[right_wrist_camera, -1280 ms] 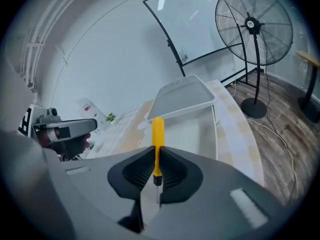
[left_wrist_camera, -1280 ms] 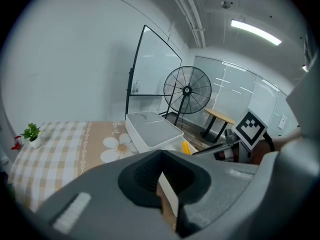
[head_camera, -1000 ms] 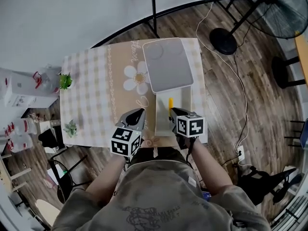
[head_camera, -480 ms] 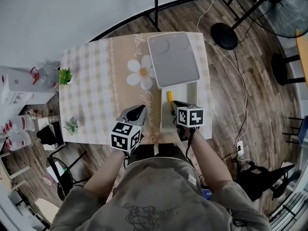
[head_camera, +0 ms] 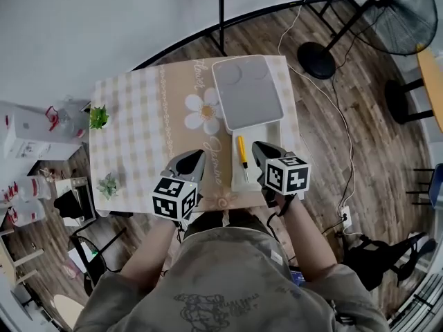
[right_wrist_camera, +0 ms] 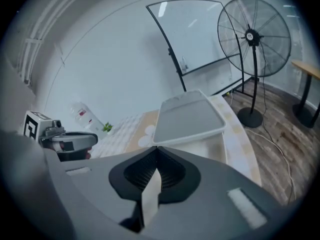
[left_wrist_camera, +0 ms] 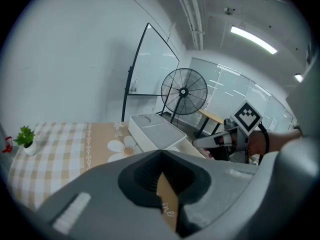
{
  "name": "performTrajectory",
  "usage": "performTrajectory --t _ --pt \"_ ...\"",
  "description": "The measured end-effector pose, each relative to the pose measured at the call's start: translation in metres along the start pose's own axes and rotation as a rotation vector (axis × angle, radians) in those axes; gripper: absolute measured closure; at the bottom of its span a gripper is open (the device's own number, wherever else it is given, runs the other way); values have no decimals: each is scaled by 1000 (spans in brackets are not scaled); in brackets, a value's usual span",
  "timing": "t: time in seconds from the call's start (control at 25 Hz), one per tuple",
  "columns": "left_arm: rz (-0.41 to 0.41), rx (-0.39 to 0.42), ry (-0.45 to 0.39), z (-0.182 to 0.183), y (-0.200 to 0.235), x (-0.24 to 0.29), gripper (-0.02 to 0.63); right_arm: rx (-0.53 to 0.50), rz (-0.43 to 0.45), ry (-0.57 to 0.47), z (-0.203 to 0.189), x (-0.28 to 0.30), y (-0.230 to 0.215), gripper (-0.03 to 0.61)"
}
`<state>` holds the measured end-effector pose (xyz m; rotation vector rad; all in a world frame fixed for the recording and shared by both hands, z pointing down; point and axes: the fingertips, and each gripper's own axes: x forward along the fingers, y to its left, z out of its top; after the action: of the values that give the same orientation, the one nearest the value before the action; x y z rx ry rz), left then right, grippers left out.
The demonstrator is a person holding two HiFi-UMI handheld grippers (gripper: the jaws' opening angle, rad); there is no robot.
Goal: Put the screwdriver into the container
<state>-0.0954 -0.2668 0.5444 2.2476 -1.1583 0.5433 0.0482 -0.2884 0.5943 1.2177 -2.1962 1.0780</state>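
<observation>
The screwdriver (head_camera: 241, 157), yellow-handled with a thin shaft, lies inside the open near end of the white container (head_camera: 237, 179) on the checked tablecloth. A grey lid (head_camera: 248, 92) covers the container's far part. My right gripper (head_camera: 259, 149) hovers just right of the screwdriver, shut and empty. My left gripper (head_camera: 196, 160) is left of the container over the cloth, also shut with nothing in it. In the left gripper view the container (left_wrist_camera: 152, 132) is ahead and the right gripper (left_wrist_camera: 201, 142) is at the right. The right gripper view shows the lid (right_wrist_camera: 189, 118); the screwdriver is hidden there.
Two small potted plants (head_camera: 99, 117) (head_camera: 107, 184) stand near the table's left edge. A floor fan (head_camera: 377, 5) and a cable (head_camera: 342, 123) are on the wooden floor to the right. Boxes and bottles (head_camera: 31, 126) sit left of the table.
The right gripper, which was over the screwdriver's handle, has drawn back to the right. The screwdriver now lies uncovered in the container. The left gripper barely moved.
</observation>
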Motion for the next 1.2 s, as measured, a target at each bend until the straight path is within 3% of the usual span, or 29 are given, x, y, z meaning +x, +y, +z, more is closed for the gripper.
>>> performTrajectory --t 0.36,0.64,0.96,1.2 --pt "-6 134 -203 91 -15 -58 614 -140 54 -330 98 -108 60 549" --pt "-23 234 -367 154 -39 -113 614 -227 99 -547 142 -182 111 549" --pt "-76 274 -492 193 -75 -164 614 -302 101 -701 157 -251 146 549" --pt "-50 318 -539 195 -85 -186 614 -319 121 -709 145 -272 156 551"
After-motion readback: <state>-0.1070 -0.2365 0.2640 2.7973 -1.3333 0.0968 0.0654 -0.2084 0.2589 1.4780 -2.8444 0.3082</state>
